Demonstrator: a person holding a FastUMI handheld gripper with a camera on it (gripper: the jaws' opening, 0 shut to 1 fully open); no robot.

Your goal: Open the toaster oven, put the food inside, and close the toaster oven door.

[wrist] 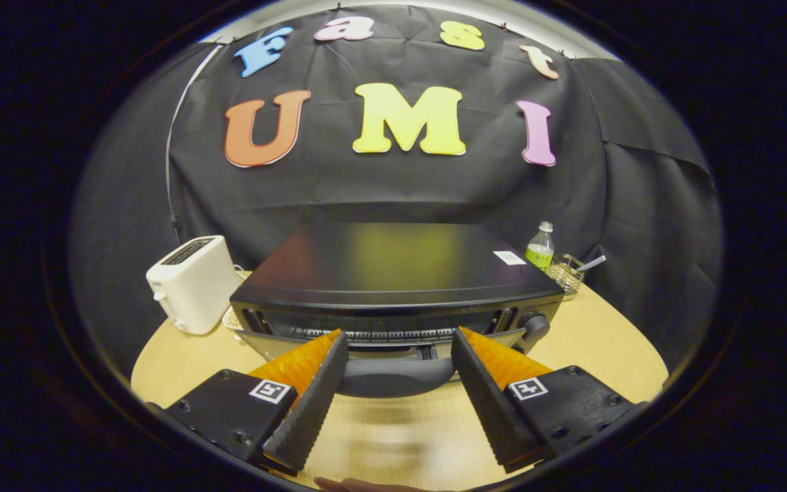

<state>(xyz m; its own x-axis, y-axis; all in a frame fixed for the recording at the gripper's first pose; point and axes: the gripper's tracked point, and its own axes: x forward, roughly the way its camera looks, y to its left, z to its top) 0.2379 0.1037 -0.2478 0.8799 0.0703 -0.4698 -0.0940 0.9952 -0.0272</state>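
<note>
A black toaster oven (pixel 393 263) stands on the round wooden table (pixel 598 342), just ahead of my fingers. Its door (pixel 277 342) is tipped down toward me, and the wire rack (pixel 380 335) shows in the gap behind it. The door's dark curved handle (pixel 397 379) lies between my two fingers. My gripper (pixel 399 336) is open, one fingertip at each end of the handle. I cannot tell whether the fingertips touch it.
A white toaster (pixel 192 283) sits left of the oven. Behind the oven's right corner stand a green bottle (pixel 540 247) and a small wire basket (pixel 566 273) with a utensil in it. Part of a hand (pixel 359 485) shows below my fingers.
</note>
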